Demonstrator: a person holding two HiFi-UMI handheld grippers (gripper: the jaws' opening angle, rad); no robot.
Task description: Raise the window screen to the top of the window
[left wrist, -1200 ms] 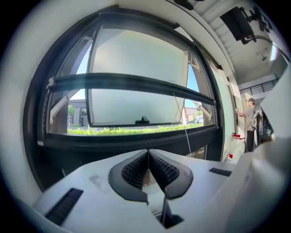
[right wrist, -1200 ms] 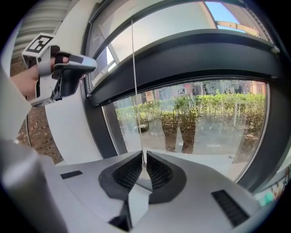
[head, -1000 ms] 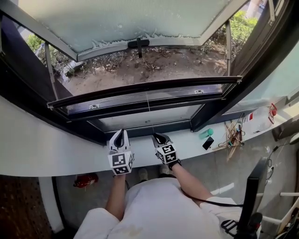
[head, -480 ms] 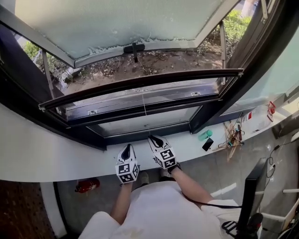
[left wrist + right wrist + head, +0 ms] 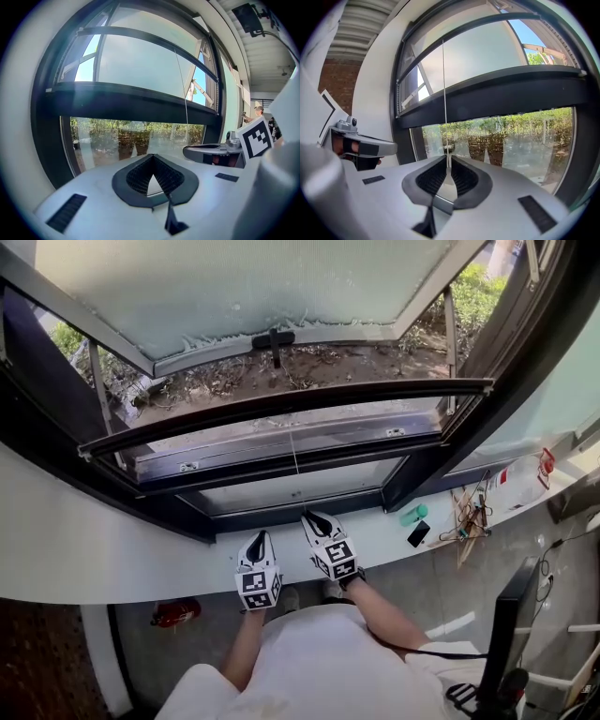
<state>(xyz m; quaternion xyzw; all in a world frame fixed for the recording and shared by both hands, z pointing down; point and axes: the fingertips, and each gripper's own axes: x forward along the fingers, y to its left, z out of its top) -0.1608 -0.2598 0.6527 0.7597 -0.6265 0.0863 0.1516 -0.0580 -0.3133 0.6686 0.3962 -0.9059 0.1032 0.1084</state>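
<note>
- Window screen [image 5: 281,401]: only its slim dark straight rail shows, spanning the window well above the sill [image 5: 112,540]; the mesh itself cannot be made out
- Cord [image 5: 444,93]: a thin white line, drawn straight from the middle of the rail down toward the sill
- Right gripper [image 5: 307,515]: glossy white shell over the sill's inner edge; its ribbed black fingers [image 5: 433,176] stand narrow and hold the cord's lower end between them
- Left gripper [image 5: 258,535]: just beside the right one over the sill; ribbed black fingers [image 5: 138,176] meet at the tips with nothing in them
- Sill: smooth, white, long and curved in this wide view
- Frosted pane [image 5: 244,287]: pale and matt, swung outward beyond the sill, with a black handle [image 5: 273,337] on its edge
- Green cylinder [image 5: 412,510] and flat black phone [image 5: 418,532]: lying at the sill's right end
</note>
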